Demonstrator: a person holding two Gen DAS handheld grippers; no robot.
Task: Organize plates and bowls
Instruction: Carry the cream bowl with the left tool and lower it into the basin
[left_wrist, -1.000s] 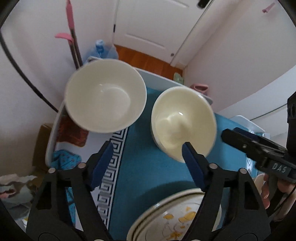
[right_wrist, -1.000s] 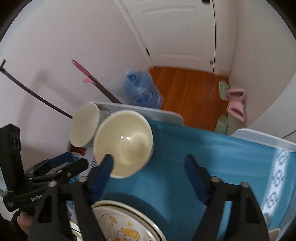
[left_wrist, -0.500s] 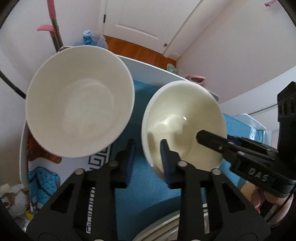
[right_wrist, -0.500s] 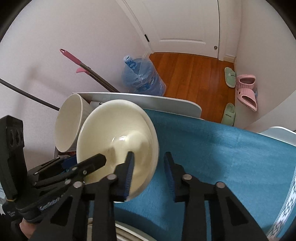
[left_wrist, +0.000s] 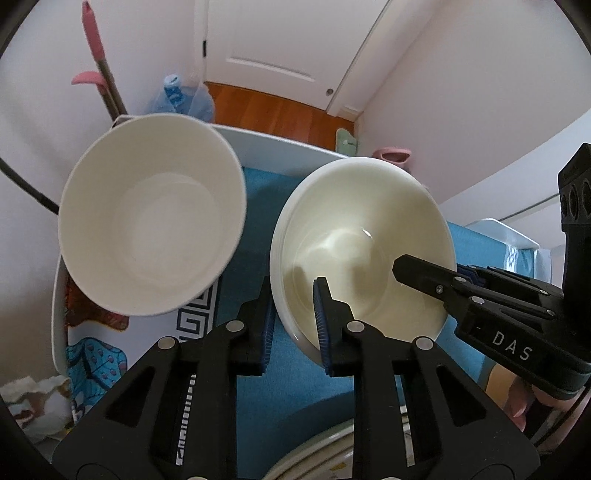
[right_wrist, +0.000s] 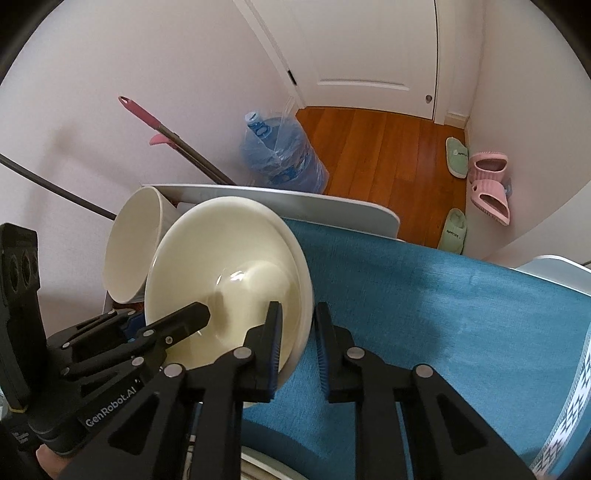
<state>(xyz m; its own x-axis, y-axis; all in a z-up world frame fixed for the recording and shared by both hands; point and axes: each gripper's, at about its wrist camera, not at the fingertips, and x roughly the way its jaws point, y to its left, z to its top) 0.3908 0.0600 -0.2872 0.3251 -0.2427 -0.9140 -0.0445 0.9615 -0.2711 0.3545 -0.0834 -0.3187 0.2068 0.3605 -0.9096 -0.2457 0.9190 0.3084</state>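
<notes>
A blue cloth (right_wrist: 424, 314) is covering the surface (left_wrist: 280, 151) in a pale-walled room with a white door (right_wrist: 369, 48) and wood floor (right_wrist: 388, 155). The left hand-held gripper (left_wrist: 293, 325) is clamping the near rim of the cream bowl (left_wrist: 364, 236), one pad inside the bowl and one outside; the right hand-held gripper (right_wrist: 297, 347) is pinching the same bowl's opposite rim (right_wrist: 229, 266) the same way, both nearly closed on it. The bowl is sitting mouth-up between the two, tilted slightly in the right wrist view. Just beside it, toward the wall, a deeper white bowl (left_wrist: 151, 229) is standing open side up. A patterned plate (left_wrist: 332, 454) is peeking out below the left gripper. Beyond the surface, a water jug (right_wrist: 280, 155), a pink-handled mop (right_wrist: 162, 127) and slippers (right_wrist: 487, 181) are lying on the floor.
</notes>
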